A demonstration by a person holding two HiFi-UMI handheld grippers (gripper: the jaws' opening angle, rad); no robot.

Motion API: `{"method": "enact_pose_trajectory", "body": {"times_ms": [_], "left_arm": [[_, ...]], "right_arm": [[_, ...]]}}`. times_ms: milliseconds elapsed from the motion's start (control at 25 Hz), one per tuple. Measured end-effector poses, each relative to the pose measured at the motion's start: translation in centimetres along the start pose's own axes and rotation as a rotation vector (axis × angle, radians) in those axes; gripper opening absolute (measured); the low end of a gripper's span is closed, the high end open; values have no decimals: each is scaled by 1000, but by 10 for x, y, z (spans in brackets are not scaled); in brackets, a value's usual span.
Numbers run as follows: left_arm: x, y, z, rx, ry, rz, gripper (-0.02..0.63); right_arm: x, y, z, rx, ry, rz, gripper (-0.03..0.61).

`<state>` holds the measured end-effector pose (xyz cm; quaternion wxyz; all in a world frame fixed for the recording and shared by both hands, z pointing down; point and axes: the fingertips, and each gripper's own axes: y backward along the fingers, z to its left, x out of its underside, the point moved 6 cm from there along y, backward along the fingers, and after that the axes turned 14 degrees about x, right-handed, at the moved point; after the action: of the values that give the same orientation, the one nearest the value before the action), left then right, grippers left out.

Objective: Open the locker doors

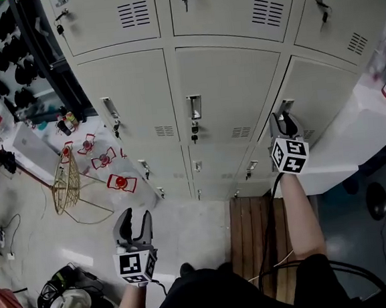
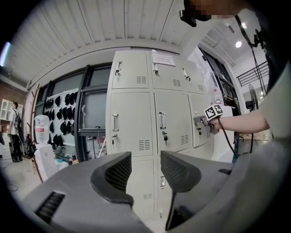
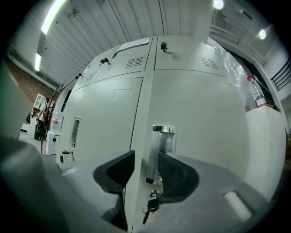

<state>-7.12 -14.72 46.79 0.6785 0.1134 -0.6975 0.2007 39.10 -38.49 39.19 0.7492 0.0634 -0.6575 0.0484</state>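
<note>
Grey lockers [image 1: 227, 80] stand in rows, each door with a metal handle and a key in its lock. My right gripper [image 1: 284, 117] is at the handle [image 1: 285, 104] of the middle-row right door [image 1: 322, 92]. In the right gripper view the chrome handle [image 3: 163, 136] stands between the jaws of that gripper [image 3: 146, 166], close to the right pad and with a gap on the left. A key [image 3: 150, 207] hangs below it. My left gripper [image 1: 133, 219] hangs low over the floor, well away from the lockers. Its jaws [image 2: 145, 170] are open with nothing between them.
A wooden pallet [image 1: 253, 232] lies on the floor under my right arm. To the left are a wire basket [image 1: 66, 181] and red objects [image 1: 120, 182]. A white cabinet [image 1: 362, 125] stands beside the lockers on the right. A rack of dark items [image 1: 3, 59] is far left.
</note>
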Motion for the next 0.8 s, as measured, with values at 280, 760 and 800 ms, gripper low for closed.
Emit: {"method": "enact_pose_trajectory", "body": {"times_ms": [280,760,800], "left_arm": [[1,6,-4,-17,0,9,199],[7,7,-20,44,21,9,199],[8,7,-22,51,25,10,199]], "right_arm": [[1,-14,0,3,3,25,160],[6,14,-9,-47,-54,52,117],[7,21,-12,-53,-58,47,117]]}}
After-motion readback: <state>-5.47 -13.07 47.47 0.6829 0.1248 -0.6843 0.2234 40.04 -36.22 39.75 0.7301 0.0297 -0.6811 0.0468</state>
